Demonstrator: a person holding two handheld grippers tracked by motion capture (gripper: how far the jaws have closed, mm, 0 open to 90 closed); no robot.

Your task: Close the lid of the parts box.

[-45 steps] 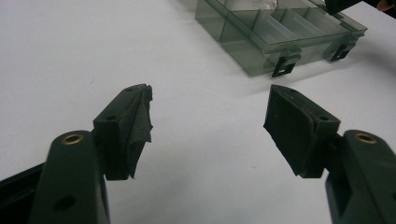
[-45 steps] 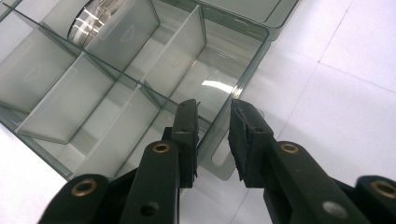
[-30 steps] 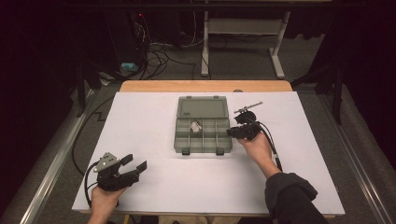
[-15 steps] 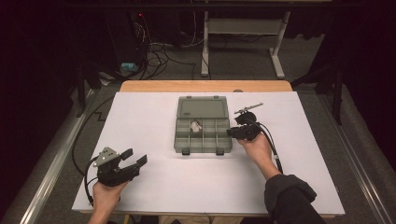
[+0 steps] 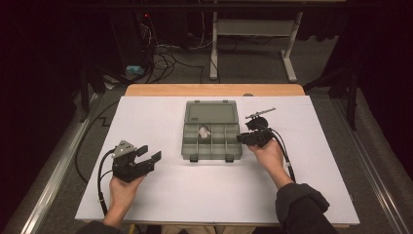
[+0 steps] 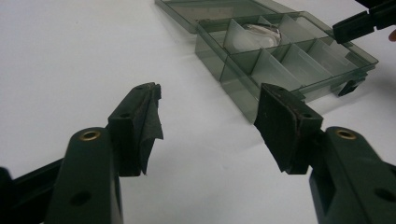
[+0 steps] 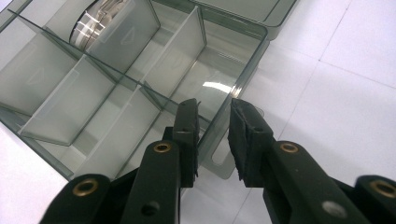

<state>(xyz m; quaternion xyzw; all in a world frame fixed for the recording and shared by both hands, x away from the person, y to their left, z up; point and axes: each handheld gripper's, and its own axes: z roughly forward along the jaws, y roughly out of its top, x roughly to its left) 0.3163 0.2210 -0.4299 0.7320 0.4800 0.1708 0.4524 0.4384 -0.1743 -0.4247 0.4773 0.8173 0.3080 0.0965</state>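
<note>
right gripper [image 7: 212, 116] pinches the organizer box [image 5: 213, 130] right wall at table centre, so keep it pinned while the left gripper [image 6: 210, 112], jaws spread, just been narrowing, empty, approaches.

The white tabletop [image 5: 160, 204] lay bare between the left gripper [image 5: 148, 154] and the compartment box [image 5: 212, 142], so a level path ran from those parted jaws, which had just been closing on nothing, to the box's near-left corner. The box's open lid [image 5: 211, 112] lay flat behind it, taking up the far side. Upright dividers [image 7: 112, 70] split the tray into narrow bays; one far bay held a small pale item [image 5: 204, 131]. On the right edge, the right gripper [image 7: 214, 122] straddled the box's side wall [image 7: 233, 98], blocking that flank. A small metal tool [image 5: 259, 113] lay just beyond it.
</note>
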